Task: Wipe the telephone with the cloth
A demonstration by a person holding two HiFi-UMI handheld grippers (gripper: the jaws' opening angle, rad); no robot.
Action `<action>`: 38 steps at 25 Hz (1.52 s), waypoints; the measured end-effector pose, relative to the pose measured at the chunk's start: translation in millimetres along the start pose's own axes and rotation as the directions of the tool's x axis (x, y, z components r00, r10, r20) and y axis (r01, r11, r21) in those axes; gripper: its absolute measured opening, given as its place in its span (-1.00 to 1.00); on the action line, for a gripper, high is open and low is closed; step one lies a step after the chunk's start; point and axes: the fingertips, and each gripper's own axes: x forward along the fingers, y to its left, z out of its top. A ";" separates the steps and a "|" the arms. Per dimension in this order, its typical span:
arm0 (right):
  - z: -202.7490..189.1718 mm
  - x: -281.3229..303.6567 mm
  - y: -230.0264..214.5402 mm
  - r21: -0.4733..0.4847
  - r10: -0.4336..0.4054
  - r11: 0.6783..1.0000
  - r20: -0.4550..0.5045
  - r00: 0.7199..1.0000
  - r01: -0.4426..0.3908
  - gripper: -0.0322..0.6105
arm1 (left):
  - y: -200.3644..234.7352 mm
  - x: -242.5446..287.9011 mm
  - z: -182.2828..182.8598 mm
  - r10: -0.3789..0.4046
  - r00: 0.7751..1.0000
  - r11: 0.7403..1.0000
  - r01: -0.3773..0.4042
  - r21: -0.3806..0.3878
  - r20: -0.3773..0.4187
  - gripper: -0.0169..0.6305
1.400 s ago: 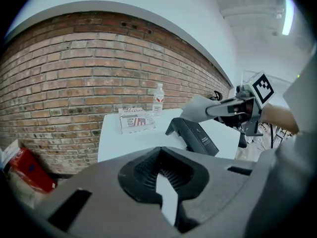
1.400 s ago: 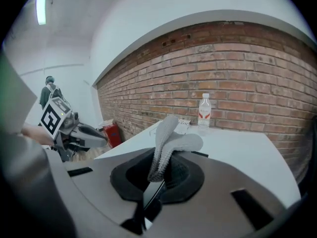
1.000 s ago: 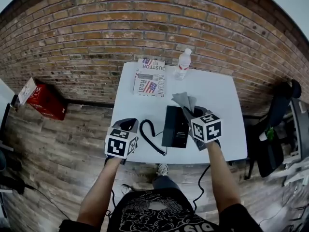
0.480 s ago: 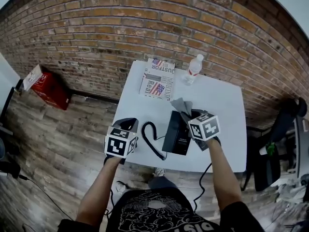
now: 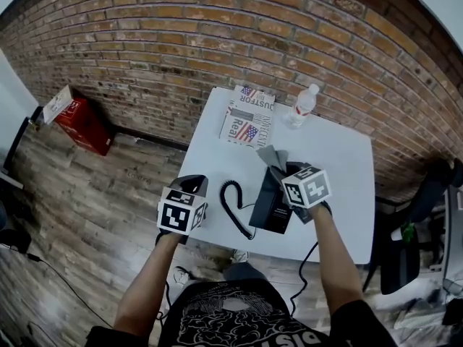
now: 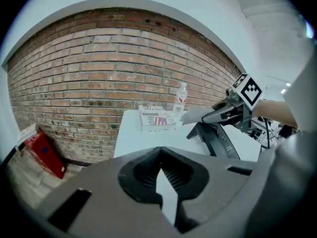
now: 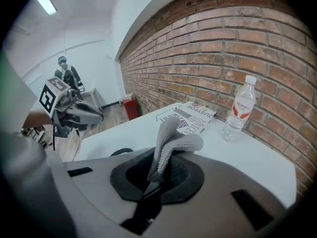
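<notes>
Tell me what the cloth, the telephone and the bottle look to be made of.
Cloth: grey textile, probably microfibre or a knit; a fine bumpy weave shows and it folds limply.
Telephone: black plastic, seemingly matte; hard flat panels with little glare.
Bottle: thin clear plastic with a white cap; its walls are see-through.
</notes>
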 end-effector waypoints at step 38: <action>-35.4 21.9 79.1 0.017 0.014 1.000 -0.042 0.999 -0.013 -0.87 | 14.1 -37.1 -31.0 -0.027 0.999 0.999 0.028 0.021 -0.019 -0.93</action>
